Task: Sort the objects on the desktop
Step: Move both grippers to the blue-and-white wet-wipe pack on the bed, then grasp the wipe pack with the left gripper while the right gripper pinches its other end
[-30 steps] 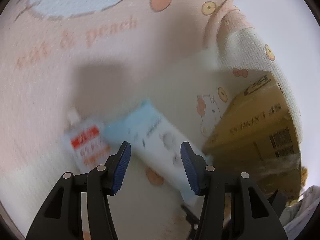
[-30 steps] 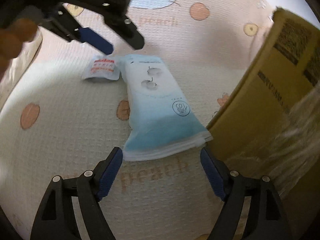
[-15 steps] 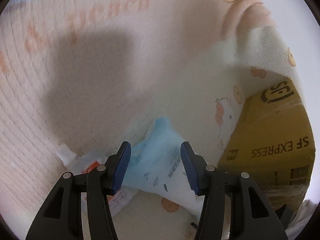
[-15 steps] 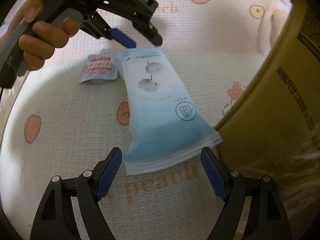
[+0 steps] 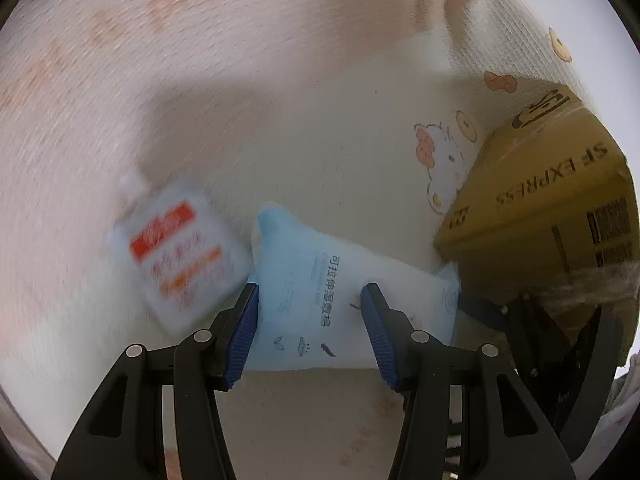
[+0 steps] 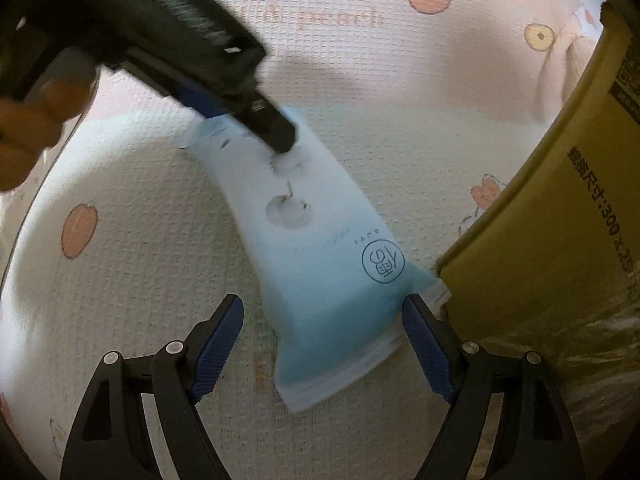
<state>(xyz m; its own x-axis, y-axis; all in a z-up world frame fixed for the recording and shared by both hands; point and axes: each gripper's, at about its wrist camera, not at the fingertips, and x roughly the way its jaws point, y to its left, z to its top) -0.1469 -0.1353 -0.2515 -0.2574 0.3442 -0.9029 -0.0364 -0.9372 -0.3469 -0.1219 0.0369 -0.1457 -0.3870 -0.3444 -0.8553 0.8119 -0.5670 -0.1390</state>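
A light blue wipes pack (image 6: pixel 320 240) lies flat on the printed cloth, one corner against the cardboard box (image 6: pixel 560 240). My right gripper (image 6: pixel 322 340) is open and straddles the pack's darker near end, its pads apart from it. My left gripper (image 5: pixel 310 320) is open over the pack's (image 5: pixel 332 300) far end, which lies between its fingers. In the right wrist view the left gripper (image 6: pixel 256 124) comes in from the upper left, one finger's tip on the pack. A small white pouch (image 5: pixel 180 252) with a red label lies just left of the pack, blurred.
The yellow cardboard box (image 5: pixel 552 220) stands at the right and walls off that side. A pink and cream cartoon-print cloth (image 6: pixel 400 92) covers the surface, with a fold at the far right. A person's hand (image 6: pixel 32 128) holds the left gripper's handle.
The left gripper has come down over the pack's far end and now hides the pouch in the right wrist view. The right gripper has closed in slightly on the near end.
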